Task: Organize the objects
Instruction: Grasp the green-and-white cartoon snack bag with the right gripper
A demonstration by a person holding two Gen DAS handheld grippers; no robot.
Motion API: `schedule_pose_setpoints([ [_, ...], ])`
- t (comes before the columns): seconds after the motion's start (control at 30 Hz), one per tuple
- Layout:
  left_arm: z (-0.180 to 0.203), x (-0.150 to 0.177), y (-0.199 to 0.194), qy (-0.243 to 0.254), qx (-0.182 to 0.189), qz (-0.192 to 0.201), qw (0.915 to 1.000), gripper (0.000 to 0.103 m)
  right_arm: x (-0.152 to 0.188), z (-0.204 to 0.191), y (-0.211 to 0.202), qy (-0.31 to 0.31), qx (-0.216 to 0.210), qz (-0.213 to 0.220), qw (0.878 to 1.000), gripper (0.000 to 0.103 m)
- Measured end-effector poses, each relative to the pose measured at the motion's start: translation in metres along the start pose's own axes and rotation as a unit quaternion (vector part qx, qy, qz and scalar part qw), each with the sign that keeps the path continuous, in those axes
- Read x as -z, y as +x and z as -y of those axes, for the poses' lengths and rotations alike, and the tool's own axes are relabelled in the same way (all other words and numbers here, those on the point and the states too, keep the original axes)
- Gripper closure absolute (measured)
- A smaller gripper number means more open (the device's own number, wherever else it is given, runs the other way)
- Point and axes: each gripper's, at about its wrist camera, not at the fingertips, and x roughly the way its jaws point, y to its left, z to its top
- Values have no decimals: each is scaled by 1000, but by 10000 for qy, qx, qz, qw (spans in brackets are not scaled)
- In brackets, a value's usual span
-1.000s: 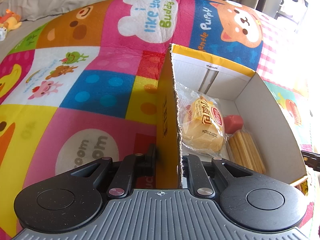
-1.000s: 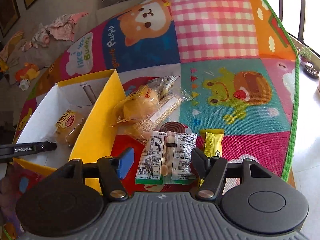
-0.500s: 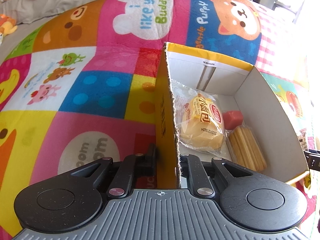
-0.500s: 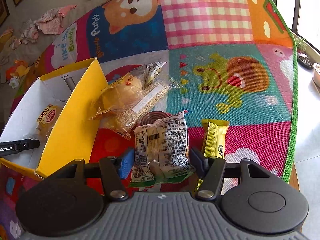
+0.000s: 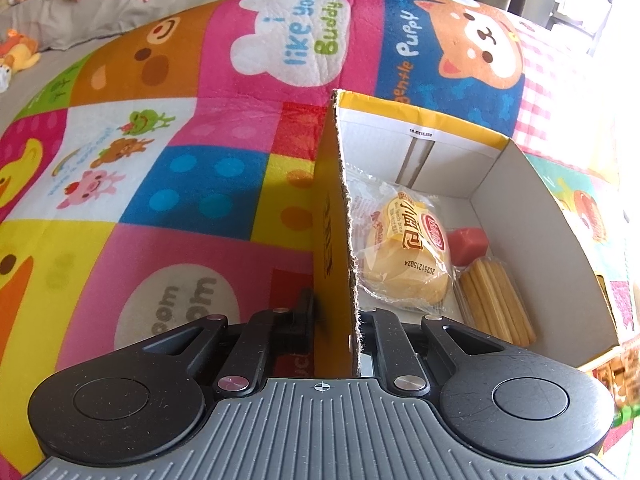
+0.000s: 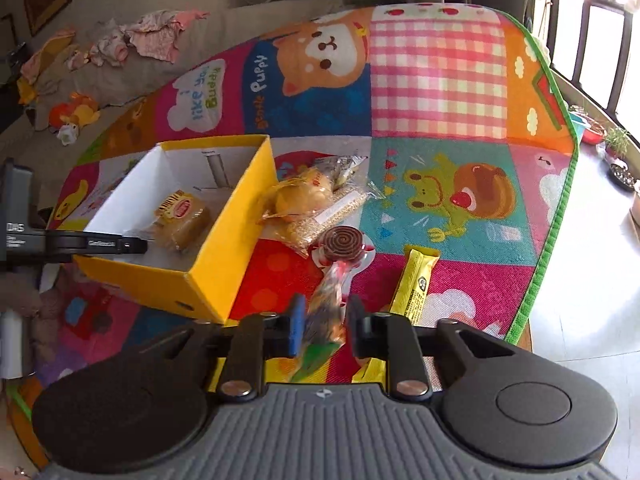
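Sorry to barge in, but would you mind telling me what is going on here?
Snacks are being tidied into a yellow box on a play mat. The left hand-held gripper clamps the box wall, steadying it. The right hand-held gripper is shut on a snack packet. A bread bun already lies inside.

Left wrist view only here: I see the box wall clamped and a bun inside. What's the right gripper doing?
Observer: The right gripper has its jaws closing on a crumpled snack packet, pads pressing it.
Operator: Anything outside the box?
Observer: Yes. On the mat beside the yellow box lie a bun packet, a sesame snack, a brown spiral sweet and a yellow bar.
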Motion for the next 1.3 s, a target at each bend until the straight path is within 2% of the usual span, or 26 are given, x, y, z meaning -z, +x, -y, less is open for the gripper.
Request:
schedule_pose_setpoints([
  [0.1, -1, 0, 0, -12, 14, 9, 10000, 90, -2, -9, -23, -113, -153, 174, 9997, 86],
  [0.2, -2, 1, 0, -22, 41, 30, 10000, 90, 1, -15, -27, -398, 278, 290, 9984, 85],
  [0.3, -1, 1, 1, -27, 50, 39, 10000, 90, 9, -8, -23, -302, 447, 174, 9984, 84],
  [0.33, -1, 1, 1, -31, 48, 34, 10000, 90, 11, -7, -21, -272, 455, 142, 9985, 81],
  [0.4, -1, 1, 1, -24, 41, 35, 10000, 90, 17, -3, -17, -184, 399, 66, 9990, 66],
  [0.43, -1, 1, 1, -26, 43, 35, 10000, 90, 21, -3, -15, -135, 371, 45, 9992, 54],
  [0.47, -1, 0, 1, -28, 45, 33, 10000, 90, 24, -3, -13, -111, 347, 35, 9993, 46],
  [0.67, -1, 1, 1, -21, 46, 38, 10000, 90, 42, -10, 13, 168, 78, -200, 9996, 41],
  [0.77, 0, 0, 1, -12, 42, 37, 10000, 90, 55, -10, 28, 471, -190, -372, 9980, 41],
  [0.83, 0, 1, 1, -24, 45, 37, 10000, 90, 61, -10, 33, 732, -328, -367, 9961, 40],
  [0.9, -1, 1, 0, -36, 52, 41, 10000, 90, 60, -13, 32, 842, -439, -248, 9952, 34],
  [0.97, -2, 2, 0, -56, 56, 45, 10000, 90, 56, -25, 32, 726, -411, -64, 9965, 22],
  [1.13, -2, 2, 0, -59, 57, 35, 10000, 90, 44, -53, 54, 366, -153, -125, 9991, 20],
  [1.3, -2, 2, 0, -60, 61, 41, 10000, 90, 48, -55, 61, 174, 191, -132, 9996, 20],
])
